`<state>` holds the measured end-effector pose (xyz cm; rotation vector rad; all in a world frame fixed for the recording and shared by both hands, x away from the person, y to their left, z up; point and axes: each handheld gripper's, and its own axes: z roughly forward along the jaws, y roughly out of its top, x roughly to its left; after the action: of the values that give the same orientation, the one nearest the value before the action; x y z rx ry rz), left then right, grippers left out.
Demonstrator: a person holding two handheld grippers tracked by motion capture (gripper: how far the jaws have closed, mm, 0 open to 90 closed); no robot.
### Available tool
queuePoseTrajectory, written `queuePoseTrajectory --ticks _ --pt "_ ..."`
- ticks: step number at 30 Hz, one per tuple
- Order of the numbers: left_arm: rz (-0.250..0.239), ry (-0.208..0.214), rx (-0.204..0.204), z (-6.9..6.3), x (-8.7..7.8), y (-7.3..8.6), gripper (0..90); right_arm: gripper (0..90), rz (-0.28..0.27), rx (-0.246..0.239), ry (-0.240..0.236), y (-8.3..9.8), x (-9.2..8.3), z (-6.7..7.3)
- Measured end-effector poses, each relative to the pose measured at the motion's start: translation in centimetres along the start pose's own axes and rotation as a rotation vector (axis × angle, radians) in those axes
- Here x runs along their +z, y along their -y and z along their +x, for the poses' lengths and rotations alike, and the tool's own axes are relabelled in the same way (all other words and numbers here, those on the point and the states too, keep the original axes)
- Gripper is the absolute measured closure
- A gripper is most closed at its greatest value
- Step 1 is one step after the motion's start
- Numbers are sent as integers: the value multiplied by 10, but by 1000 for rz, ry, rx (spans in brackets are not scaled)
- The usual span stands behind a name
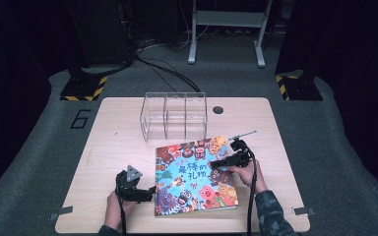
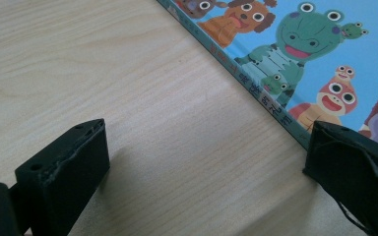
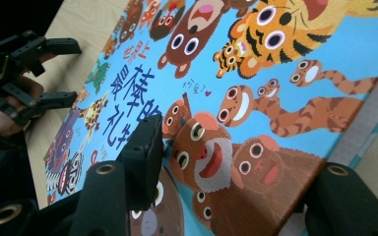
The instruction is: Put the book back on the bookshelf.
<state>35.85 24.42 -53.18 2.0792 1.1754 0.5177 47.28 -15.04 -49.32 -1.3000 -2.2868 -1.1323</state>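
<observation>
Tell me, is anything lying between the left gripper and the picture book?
Nothing visible. The left gripper sits open beside the book, with bare table between its jaws and the spine edge; one jaw already reaches that edge.

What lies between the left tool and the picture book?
Bare wooden table lies between the left tool and the picture book, seen in the left gripper view.

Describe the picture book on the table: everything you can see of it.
The picture book is a large, thin hardcover with a glossy blue cover crowded with cartoon animals and dark blue Chinese title characters. It lies closed on the light wooden table, in front of the clear organizer. The right gripper straddles its right edge, one jaw on the cover. The left gripper, open, sits at its spine.
</observation>
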Motion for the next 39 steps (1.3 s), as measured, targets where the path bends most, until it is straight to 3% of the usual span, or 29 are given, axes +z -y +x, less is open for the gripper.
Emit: queuePoseTrajectory --ticks 9,11,12,21,22,28,39 --pt "-6 18 -22 1 -1 0 26 509 -83 -86 -7 12 -14 14" --pt "-7 18 -9 3 -1 0 27 521 -101 -106 -11 13 -17 18" --pt "-18 22 -29 2 -1 1 26 525 -111 -119 -12 13 -19 20" --pt "-16 25 -28 3 -1 0 27 551 -171 -205 -25 16 -27 30" --pt "-6 34 -27 4 -2 0 27 559 -197 -238 -32 15 -28 32" --pt "-19 30 -28 4 -1 1 27 589 -247 -301 -46 15 -33 42" --pt "-20 30 -30 4 -1 1 27 588 -258 -361 -28 16 -36 49"
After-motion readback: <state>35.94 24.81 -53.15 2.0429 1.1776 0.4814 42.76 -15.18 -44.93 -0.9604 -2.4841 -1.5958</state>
